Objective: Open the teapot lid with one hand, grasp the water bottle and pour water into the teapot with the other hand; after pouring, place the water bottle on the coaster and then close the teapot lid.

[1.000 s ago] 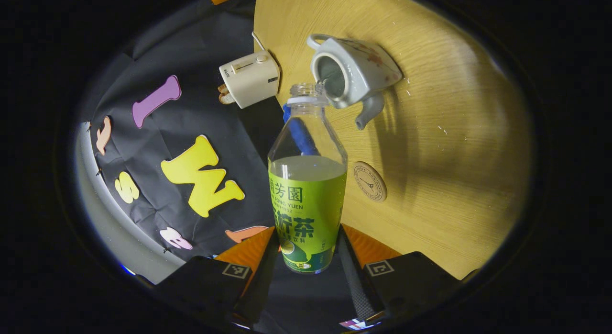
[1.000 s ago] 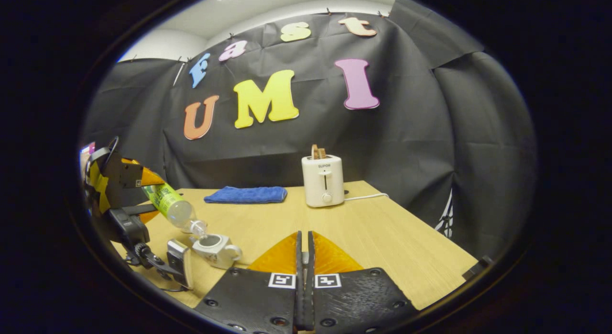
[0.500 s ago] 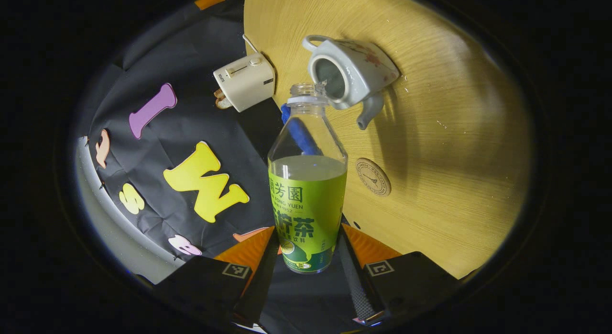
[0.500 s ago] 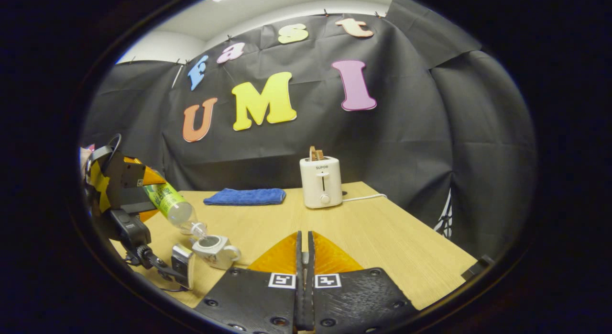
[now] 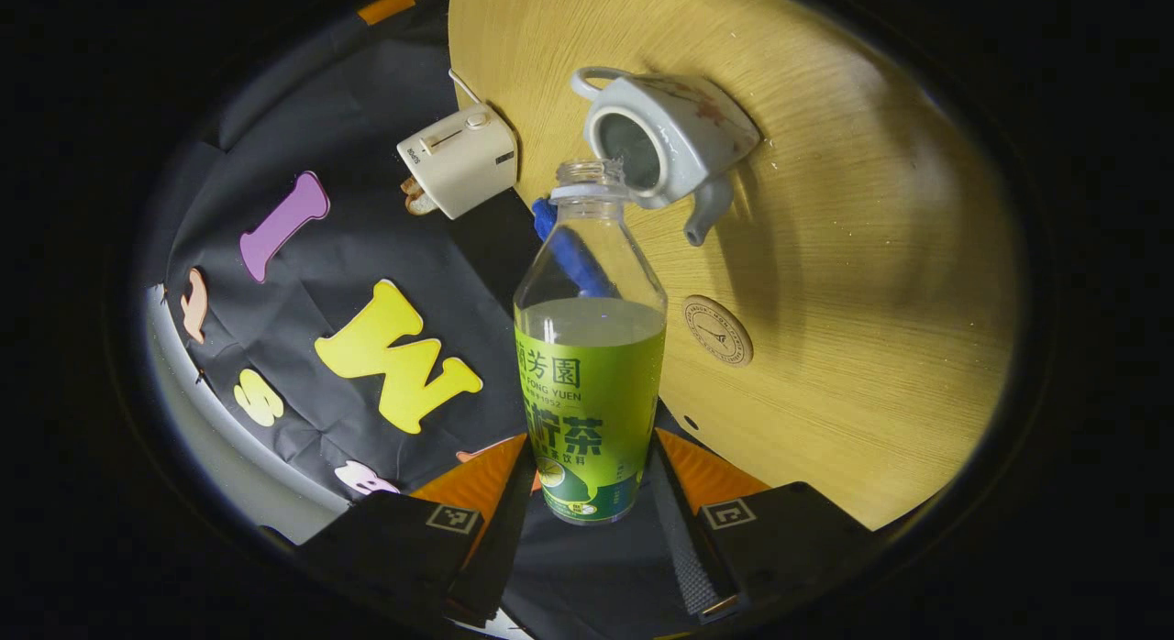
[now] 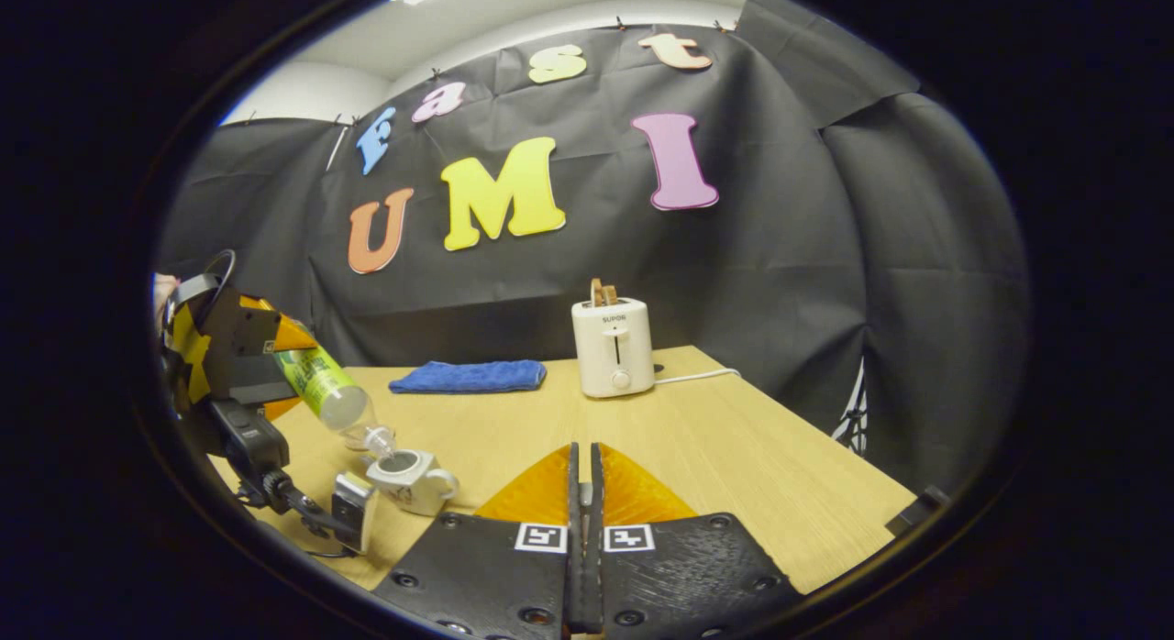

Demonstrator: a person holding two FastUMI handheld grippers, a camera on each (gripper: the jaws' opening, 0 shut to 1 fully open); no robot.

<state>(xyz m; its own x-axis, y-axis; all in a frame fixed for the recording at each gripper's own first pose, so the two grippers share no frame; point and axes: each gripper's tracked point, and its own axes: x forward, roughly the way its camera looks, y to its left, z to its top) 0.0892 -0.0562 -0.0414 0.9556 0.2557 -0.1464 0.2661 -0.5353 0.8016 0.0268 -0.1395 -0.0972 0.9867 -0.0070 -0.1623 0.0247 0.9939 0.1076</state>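
teapot [image 5: 665, 136] and toaster [image 5: 459, 159] had drifted slightly leftward in the left gripper view; left gripper [image 5: 592, 521] fingers clamped the tilted water bottle [image 5: 590, 365], mouth at the lidless teapot on the worktop [image 5: 853, 282]; right gripper [image 6: 583, 530] fingers were pressed together.

The water bottle [image 5: 590, 347] hides most of the blue cloth [image 5: 570, 250] (left gripper view).

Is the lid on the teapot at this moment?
No, in the left gripper view the teapot has an open mouth, with the water bottle neck tipped at it.
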